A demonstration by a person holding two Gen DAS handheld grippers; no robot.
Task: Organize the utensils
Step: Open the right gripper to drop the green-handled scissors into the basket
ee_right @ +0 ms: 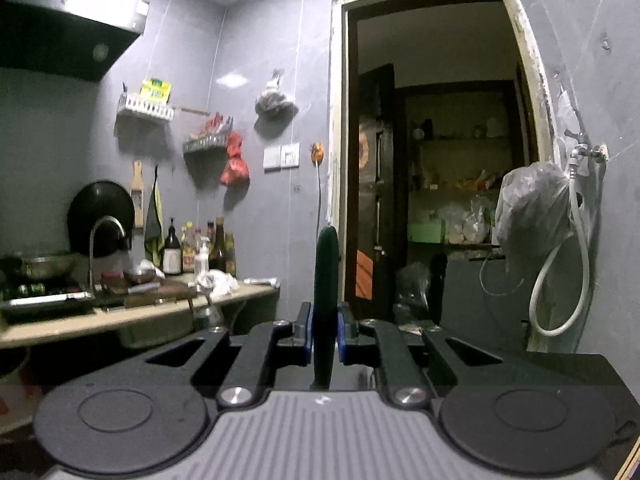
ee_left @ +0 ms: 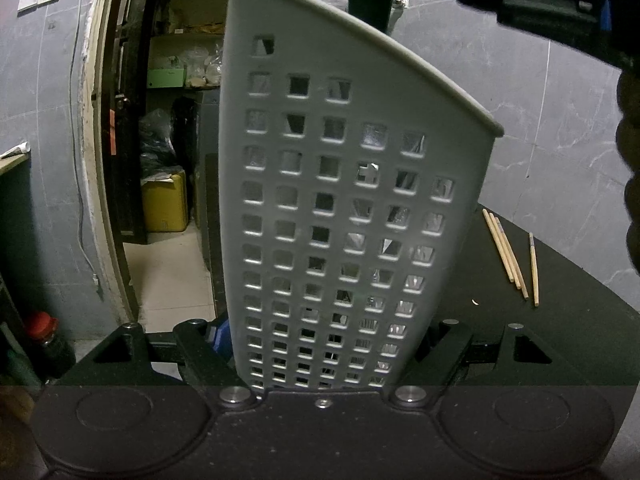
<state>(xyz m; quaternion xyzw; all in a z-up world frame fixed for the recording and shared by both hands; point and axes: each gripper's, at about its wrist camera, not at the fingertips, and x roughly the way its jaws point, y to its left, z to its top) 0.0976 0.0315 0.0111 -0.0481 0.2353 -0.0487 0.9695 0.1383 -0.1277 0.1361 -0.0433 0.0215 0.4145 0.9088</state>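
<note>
Only leftward chopsticks (ee_left: 510,258), rightward dark-green handle (ee_right: 326,280) clamped

Your left gripper (ee_left: 320,340) points somewhat downward, its two black fingers spread wide and pressed against the lower flanks of the grey perforated holder (ee_left: 336,208), which stands upright between them. Your right gripper (ee_right: 325,338) points level (toward the doorway side of the room), its blue-padded fingers (ee_right: 305,336) drawn close and clamped on a dark green handle (ee_right: 326,280) that rises vertically between them. Part of the right gripper's black body crosses the upper right corner of the left wrist view.
</note>
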